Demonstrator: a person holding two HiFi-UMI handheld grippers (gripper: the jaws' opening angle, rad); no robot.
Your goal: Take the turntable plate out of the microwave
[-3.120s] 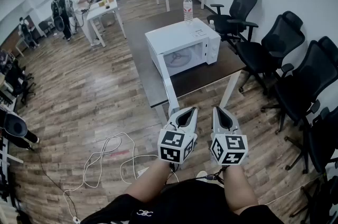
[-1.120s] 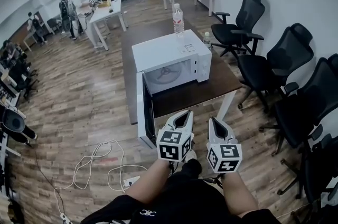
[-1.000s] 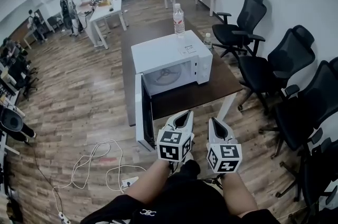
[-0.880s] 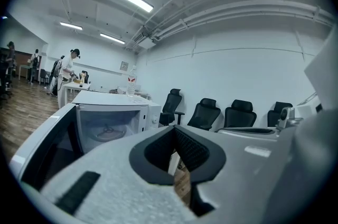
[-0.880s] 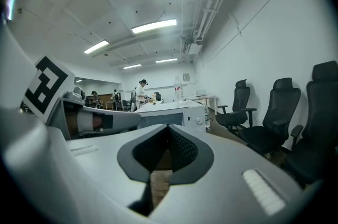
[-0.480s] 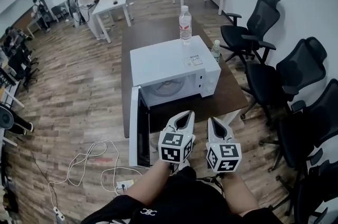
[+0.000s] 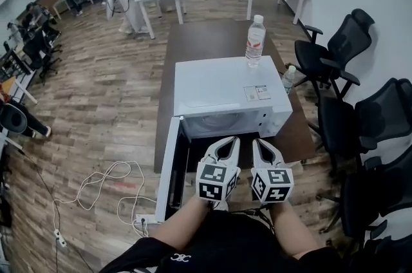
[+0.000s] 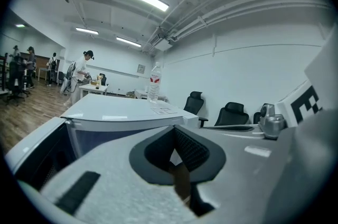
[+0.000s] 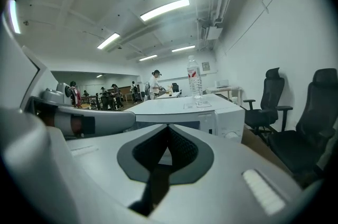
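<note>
The microwave (image 7: 232, 94) sits on the table (image 7: 206, 40), door (image 7: 168, 169) open at left, bottle (image 7: 255, 40) behind, chairs (image 7: 335, 53) right.

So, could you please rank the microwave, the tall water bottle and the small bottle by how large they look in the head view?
1. microwave, clearly the largest.
2. tall water bottle.
3. small bottle; it sits lower and farther from the camera, so it may look smaller than it is.

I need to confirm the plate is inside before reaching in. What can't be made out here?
Turntable plate: in the head view the microwave top covers the cavity; in the gripper views the left gripper and right gripper bodies block the cavity floor.
Sticker print on the microwave: too small in the head view.
</note>
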